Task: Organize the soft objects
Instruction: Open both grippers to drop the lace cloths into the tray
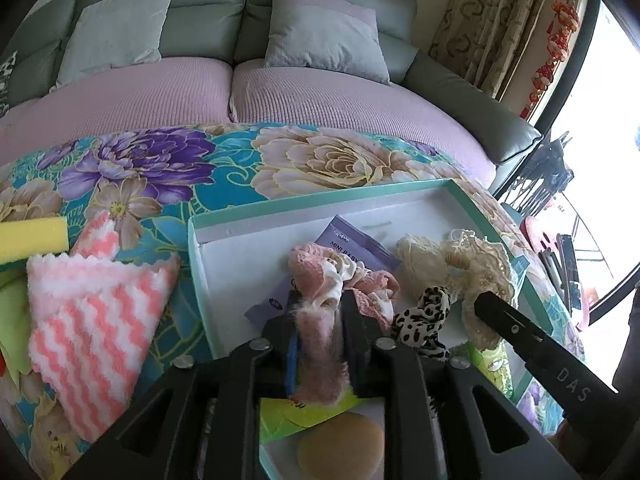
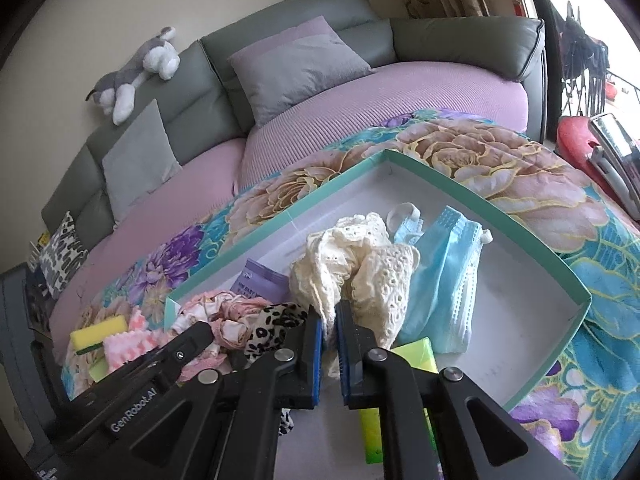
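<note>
Left claw is clamped on a pink scrunchie over the box; right claw is clamped on a cream scrunchie, also in the box. Sorting looks about half done: mask, leopard scrunchie and purple packet are boxed. Striped cloth and sponge wait at nine o'clock on the floral cover. Crowding claws may snag neighbours.

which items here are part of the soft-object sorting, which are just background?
In play:
left gripper, shut on pink scrunchie
right gripper, shut on cream lace scrunchie
leopard scrunchie
blue face mask
teal box
pink striped cloth
yellow sponge

Background:
sofa
cushions
plush dog
curtain
</note>
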`<state>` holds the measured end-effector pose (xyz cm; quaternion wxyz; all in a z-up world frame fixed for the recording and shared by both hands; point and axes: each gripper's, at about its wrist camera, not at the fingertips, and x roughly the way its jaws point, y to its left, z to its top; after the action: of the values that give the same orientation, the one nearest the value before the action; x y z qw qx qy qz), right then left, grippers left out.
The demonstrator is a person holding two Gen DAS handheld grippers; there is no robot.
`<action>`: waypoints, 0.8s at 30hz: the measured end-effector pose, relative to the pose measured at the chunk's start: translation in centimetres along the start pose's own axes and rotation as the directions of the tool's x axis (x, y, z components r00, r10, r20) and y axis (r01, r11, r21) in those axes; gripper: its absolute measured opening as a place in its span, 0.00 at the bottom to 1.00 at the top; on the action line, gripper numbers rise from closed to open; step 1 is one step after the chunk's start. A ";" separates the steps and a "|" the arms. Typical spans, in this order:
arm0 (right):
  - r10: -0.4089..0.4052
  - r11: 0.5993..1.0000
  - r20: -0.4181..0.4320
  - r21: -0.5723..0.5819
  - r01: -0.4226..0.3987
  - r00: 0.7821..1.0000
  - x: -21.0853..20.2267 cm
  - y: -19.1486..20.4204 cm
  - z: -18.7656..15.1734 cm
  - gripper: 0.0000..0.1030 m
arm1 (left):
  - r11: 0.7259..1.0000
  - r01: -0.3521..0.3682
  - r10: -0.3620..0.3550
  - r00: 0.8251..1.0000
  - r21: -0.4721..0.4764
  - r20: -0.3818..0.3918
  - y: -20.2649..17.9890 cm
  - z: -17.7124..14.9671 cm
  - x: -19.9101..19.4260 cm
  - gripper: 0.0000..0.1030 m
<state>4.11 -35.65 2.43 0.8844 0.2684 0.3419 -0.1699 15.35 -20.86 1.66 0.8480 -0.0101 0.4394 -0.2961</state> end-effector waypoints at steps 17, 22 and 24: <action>-0.067 0.993 0.007 -0.095 0.068 0.998 -1.6 2.0 0.3 0.57 | 0.995 -0.064 0.067 0.996 -0.073 0.050 2.0 0.7 -4.9 0.63; -0.074 0.989 0.033 -0.129 0.077 0.997 -2.1 2.7 0.4 0.73 | 0.986 -0.139 0.143 0.989 -0.090 0.048 3.1 0.6 -5.5 0.74; -0.081 0.986 0.027 -0.143 0.084 0.996 -1.8 2.9 0.3 0.75 | 0.983 -0.152 0.157 0.987 -0.103 0.044 3.7 0.5 -5.5 0.78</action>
<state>4.34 -33.30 4.87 0.8972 0.1876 0.3549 -0.1840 15.09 -15.15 4.99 0.8780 -0.0258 0.4310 -0.2066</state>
